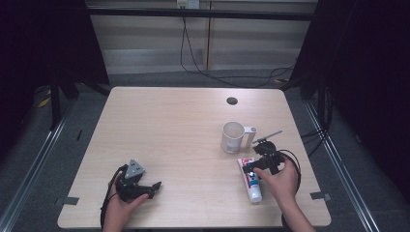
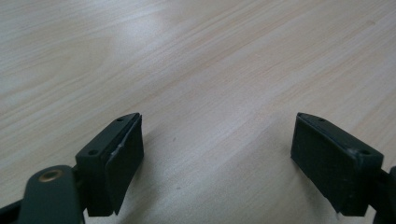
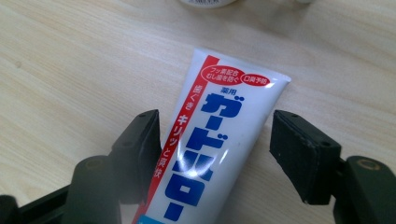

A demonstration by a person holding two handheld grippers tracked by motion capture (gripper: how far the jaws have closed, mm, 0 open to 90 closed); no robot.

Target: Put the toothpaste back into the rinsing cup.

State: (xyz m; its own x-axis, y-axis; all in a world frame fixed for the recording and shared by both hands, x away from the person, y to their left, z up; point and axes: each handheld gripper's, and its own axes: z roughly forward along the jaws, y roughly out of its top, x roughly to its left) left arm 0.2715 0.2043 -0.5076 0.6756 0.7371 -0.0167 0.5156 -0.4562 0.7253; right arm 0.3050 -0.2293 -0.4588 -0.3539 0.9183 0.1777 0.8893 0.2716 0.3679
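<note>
A white toothpaste tube with blue and red print lies on the wooden table at the front right, cap toward the front edge. My right gripper is held low over it. In the right gripper view the tube lies between the jaws of the right gripper. One jaw sits at its red edge and the other stands clear of it, so the gripper is open. At the front left, my left gripper rests low over the table. Its jaws are open with only bare wood between them.
A white mug stands upright just behind the tube, handle to the right. A round cable hole sits near the table's far edge. Black cables trail on the floor behind and to the right of the table.
</note>
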